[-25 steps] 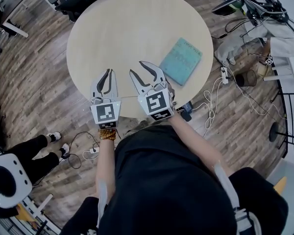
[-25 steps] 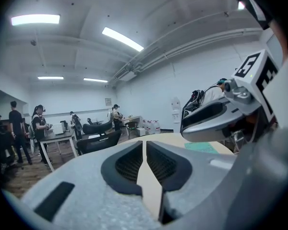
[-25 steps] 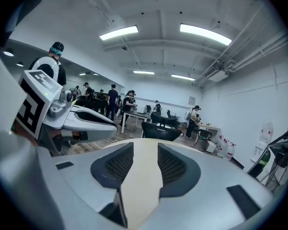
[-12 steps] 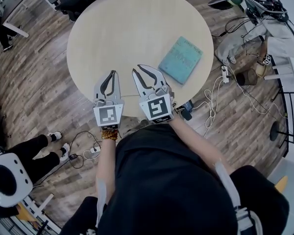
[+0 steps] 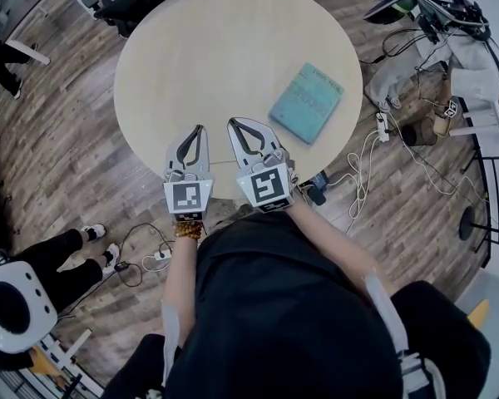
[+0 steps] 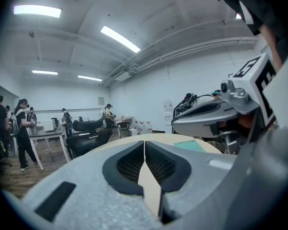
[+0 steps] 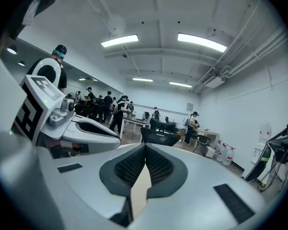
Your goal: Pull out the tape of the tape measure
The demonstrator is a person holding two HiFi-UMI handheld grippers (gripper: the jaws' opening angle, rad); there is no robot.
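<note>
Left gripper (image 5: 197,131) and right gripper (image 5: 233,124) are held closed and empty at the table (image 5: 233,48) edge. No tape measure is seen; it must be located first, then the jaws opened.

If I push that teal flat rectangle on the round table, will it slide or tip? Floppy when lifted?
The teal flat rectangle lies flat on the smooth pale round table, so it would probably slide, not tip. It looks thin, so likely light, and may sag if lifted by one edge; material unclear.
</note>
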